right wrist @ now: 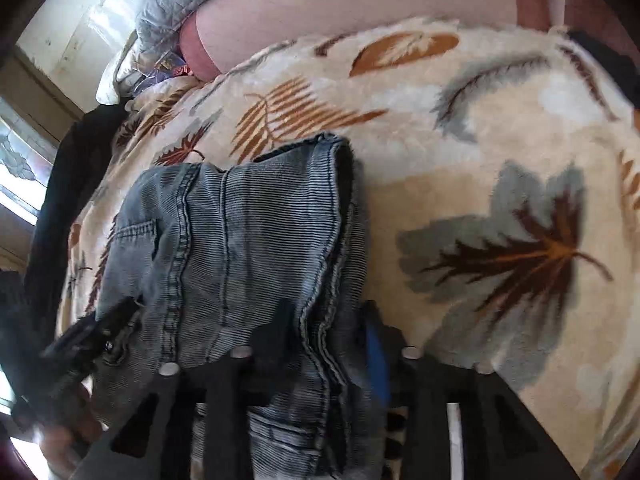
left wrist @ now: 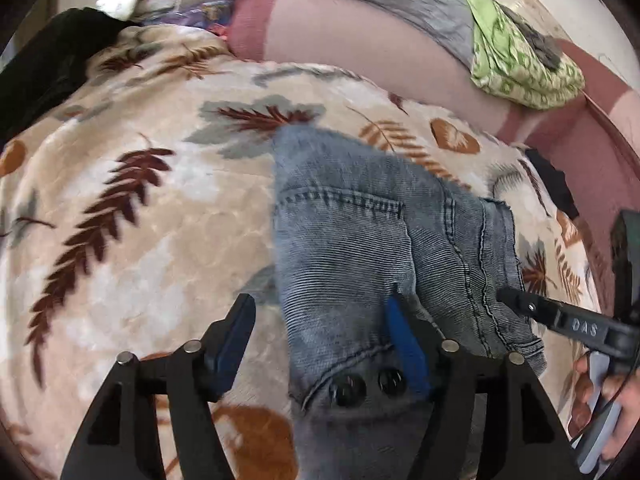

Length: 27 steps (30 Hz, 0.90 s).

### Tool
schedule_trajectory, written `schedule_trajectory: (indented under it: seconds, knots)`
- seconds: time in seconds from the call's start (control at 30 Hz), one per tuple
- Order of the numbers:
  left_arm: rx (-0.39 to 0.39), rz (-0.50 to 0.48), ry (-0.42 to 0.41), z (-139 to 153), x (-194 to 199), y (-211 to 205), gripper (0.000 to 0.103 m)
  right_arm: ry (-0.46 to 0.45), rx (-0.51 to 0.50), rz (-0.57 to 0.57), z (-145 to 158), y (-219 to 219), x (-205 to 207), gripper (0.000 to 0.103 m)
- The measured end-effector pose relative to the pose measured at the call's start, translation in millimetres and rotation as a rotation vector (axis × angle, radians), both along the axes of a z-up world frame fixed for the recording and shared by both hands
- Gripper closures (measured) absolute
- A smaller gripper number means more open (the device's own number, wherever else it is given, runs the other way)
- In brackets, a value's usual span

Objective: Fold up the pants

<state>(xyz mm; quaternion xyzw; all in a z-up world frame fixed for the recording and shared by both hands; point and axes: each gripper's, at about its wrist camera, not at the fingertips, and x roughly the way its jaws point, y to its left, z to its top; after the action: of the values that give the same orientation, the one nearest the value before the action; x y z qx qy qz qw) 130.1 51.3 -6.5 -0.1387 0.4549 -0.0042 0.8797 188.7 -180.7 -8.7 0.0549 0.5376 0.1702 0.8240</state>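
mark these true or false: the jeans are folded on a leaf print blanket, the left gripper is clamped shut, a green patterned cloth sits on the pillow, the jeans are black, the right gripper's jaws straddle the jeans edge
1. The jeans lie folded on a leaf print blanket. True.
2. The left gripper is clamped shut. False: its jaws stand apart, pressing on nothing.
3. A green patterned cloth sits on the pillow. True.
4. The jeans are black. False: faded blue denim.
5. The right gripper has its jaws either side of the jeans' edge. True.

Folded blue jeans (right wrist: pixel 240 248) on leaf-print blanket (right wrist: pixel 480 152), right tool (right wrist: pixel 328 332) jaws parted astride the denim edge
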Motion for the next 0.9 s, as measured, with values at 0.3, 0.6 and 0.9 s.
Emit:
schedule_trajectory:
  seconds: [0.3, 0.6, 0.9]
  knots:
    - [0.102, 0.019, -0.077, 23.9, -44.2, -10.7, 0.027, -0.174, -0.03, 0.053, 30.4, 14.2, -65.2, 0.038]
    - [0.191, 0.0, -0.033, 9.6, -47.5, -19.4, 0.022, -0.09, -0.076, 0.007, 6.9, 7.3, -62.8, 0.027]
    - [0.178, 0.009, -0.103, 36.0, -90.6, -30.2, 0.022, -0.25, -0.019, -0.008, 54.4, -13.0, -122.5, 0.022]
